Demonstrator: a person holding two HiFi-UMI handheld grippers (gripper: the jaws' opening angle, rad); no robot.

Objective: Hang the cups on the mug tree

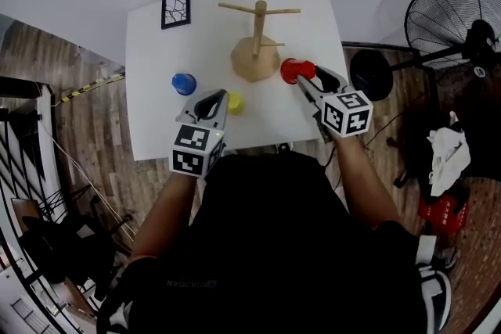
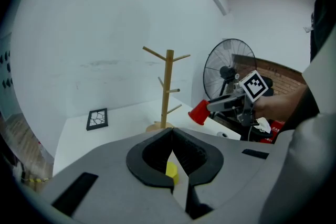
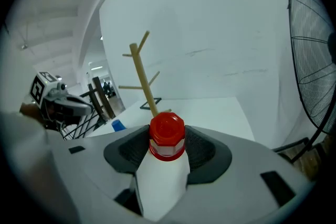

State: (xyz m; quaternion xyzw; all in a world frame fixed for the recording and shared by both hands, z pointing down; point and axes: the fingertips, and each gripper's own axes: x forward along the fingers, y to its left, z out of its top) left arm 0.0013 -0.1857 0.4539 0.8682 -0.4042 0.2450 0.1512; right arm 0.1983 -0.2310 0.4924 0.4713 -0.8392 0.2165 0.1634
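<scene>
The right claw (image 1: 300, 79) is clamped on the red cup (image 3: 167, 136), jaws spread wide around its wall. The cup is held in the air just beside the mug tree (image 1: 257, 39), near the base and below the upper pegs. Its closed bottom faces back along the jaws and its mouth points away.

The main risk, as I judge it, is the tapered wall: a squeeze on a cone can push the cup out of the pads. No handle shows, so the rim probably has to go over a peg, and a misjudged approach would knock the stem and rock the tree, which nothing steadies.

The left claw (image 2: 171, 132) is closed on nothing, above the yellow cup (image 1: 235, 102) on the bench (image 1: 156, 125) and well apart from the tree. The blue cup (image 1: 184, 83) stands further left. What any cup holds cannot be told – the red one's inside is turned away, the others are too small.
</scene>
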